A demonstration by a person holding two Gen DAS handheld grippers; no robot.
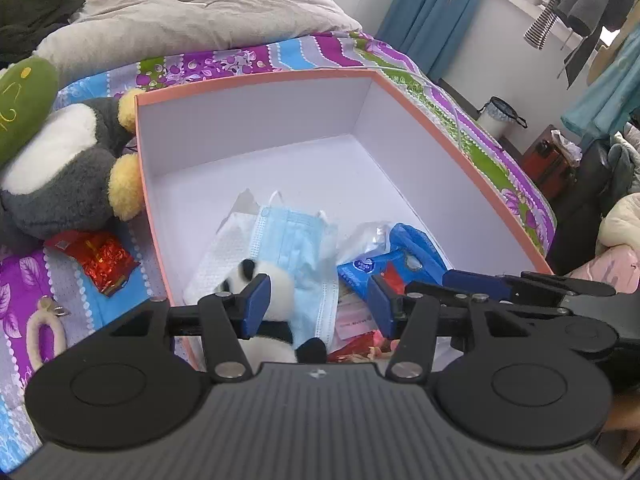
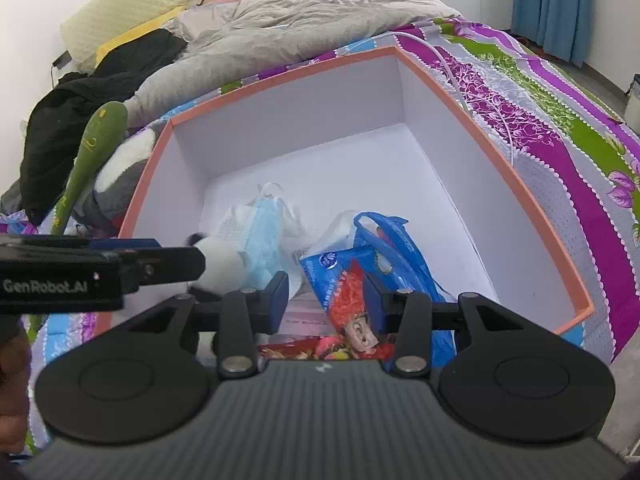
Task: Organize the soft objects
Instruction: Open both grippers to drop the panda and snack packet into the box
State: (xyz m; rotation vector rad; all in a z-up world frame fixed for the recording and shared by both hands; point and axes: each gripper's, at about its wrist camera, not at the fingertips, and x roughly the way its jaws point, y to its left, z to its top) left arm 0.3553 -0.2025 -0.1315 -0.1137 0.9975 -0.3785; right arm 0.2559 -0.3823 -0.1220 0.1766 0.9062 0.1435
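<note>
Orange-rimmed box (image 1: pixel 460 152) fills both views, and we're over its near end. Our left gripper (image 1: pixel 316 300) has its jaws apart, the panda plush (image 1: pixel 276 288) loose against the left pad. Our right gripper (image 2: pixel 326 300) is clamping the blue snack packet (image 2: pixel 340 276), lower centre, beside the blue face mask (image 2: pixel 260 240).

Panda toy (image 1: pixel 276 280) inside box (image 1: pixel 256 120)
</note>
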